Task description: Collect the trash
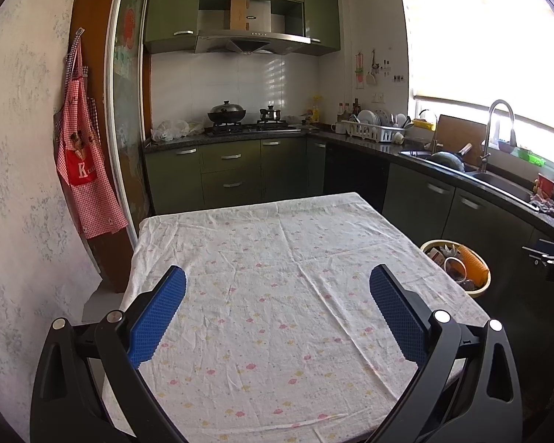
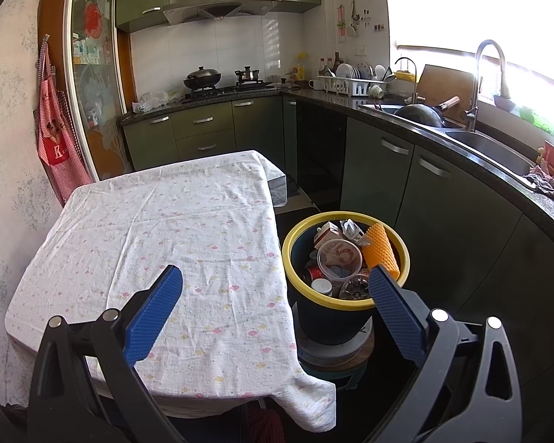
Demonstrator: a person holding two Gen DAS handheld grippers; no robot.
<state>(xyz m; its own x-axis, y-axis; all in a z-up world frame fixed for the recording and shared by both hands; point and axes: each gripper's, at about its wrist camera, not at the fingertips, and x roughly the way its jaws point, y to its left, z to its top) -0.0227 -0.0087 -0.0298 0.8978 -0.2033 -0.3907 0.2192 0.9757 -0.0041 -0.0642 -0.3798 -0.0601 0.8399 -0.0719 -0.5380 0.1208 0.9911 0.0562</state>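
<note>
A dark bin with a yellow rim [image 2: 351, 304] stands on a low stool right of the table; it also shows in the left wrist view [image 1: 485, 286]. It holds trash: an orange ribbed cup [image 2: 380, 249], a clear plastic lid [image 2: 339, 256], a small carton [image 2: 327, 232] and a can. The table, under a white flowered cloth [image 1: 277, 295] [image 2: 173, 229], carries nothing. My left gripper [image 1: 277, 288] is open and empty above the cloth. My right gripper [image 2: 275, 286] is open and empty, over the table's right edge, with its right finger [image 2: 395, 306] in front of the bin.
Green kitchen cabinets and a dark counter [image 2: 443, 147] run along the back and right, with a sink [image 2: 491, 147], a tap, a dish rack [image 2: 354, 83] and a stove with pots [image 1: 227, 114]. A red checked apron [image 1: 83, 155] hangs on the left wall.
</note>
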